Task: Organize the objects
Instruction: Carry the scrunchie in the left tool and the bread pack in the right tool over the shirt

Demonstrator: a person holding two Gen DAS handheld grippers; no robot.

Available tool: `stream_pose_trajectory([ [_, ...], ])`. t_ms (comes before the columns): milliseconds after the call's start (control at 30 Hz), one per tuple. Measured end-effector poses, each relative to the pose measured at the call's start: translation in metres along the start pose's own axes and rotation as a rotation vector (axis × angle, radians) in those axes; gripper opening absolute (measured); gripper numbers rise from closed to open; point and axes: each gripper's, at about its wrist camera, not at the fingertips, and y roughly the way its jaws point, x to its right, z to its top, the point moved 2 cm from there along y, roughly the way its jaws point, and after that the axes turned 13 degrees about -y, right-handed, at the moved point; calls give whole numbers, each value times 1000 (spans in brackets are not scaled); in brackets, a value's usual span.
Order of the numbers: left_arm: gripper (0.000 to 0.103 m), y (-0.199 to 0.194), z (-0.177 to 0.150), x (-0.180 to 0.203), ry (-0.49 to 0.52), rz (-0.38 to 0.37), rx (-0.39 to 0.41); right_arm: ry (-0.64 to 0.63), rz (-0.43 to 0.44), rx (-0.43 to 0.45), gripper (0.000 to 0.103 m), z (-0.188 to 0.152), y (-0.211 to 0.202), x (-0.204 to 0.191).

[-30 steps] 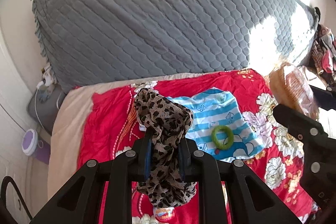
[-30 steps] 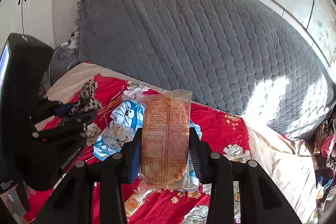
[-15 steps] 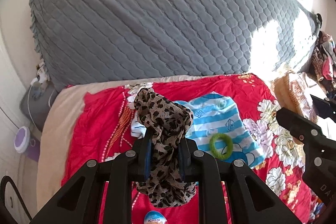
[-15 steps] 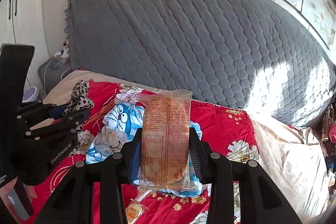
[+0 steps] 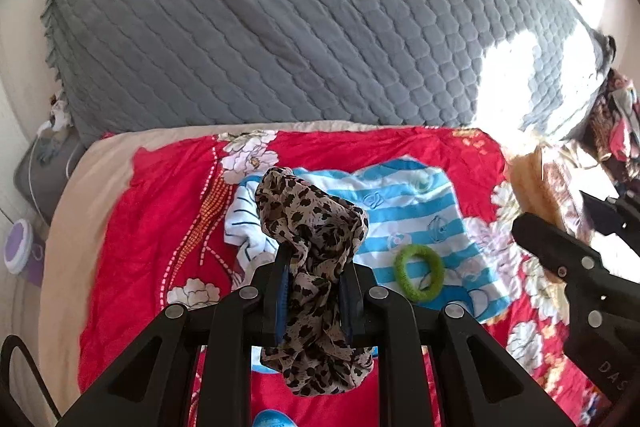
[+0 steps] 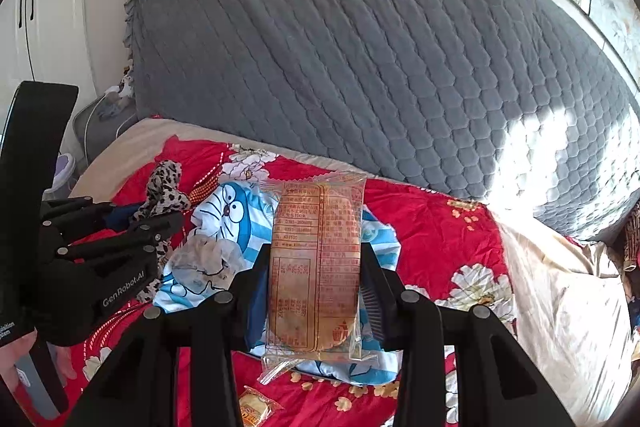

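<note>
Left tool [image 5: 312, 291]: jaws drawn narrow and clamped on a leopard-print scrunchie [image 5: 312, 227], whose fabric bunches above the fingers and hangs below them. Ahead of this tool and beneath it lies a red floral bedspread [image 5: 160, 211] on a bed. On the bedspread, just ahead of the tool, rests a blue-and-white striped garment [image 5: 412, 203]. A green hair ring [image 5: 419, 277] lies on that garment, a little to the right of the tool's fingers and apart from them.

Right tool [image 6: 316, 283]: jaws partly closed and pressed against both sides of a clear-wrapped snack packet [image 6: 316, 259], held upright with its printed label facing the camera. The striped garment [image 6: 224, 227], showing a cartoon cat face, lies directly behind and below the packet. A small wrapped snack [image 6: 254, 407] lies on the bedspread below this tool, near the lower edge of its view.

A large grey quilted cushion [image 5: 280, 27] stands upright beyond both tools, at the far edge of the bedspread. In the right wrist view the left tool [image 6: 160, 211] appears at the left, with the scrunchie [image 6: 164, 187] in it.
</note>
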Motion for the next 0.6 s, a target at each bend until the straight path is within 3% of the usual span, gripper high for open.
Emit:
stream_pose_trajectory([
  [600, 20, 68, -20, 24, 25, -15, -68, 18, 38, -82, 41, -26, 69, 3],
])
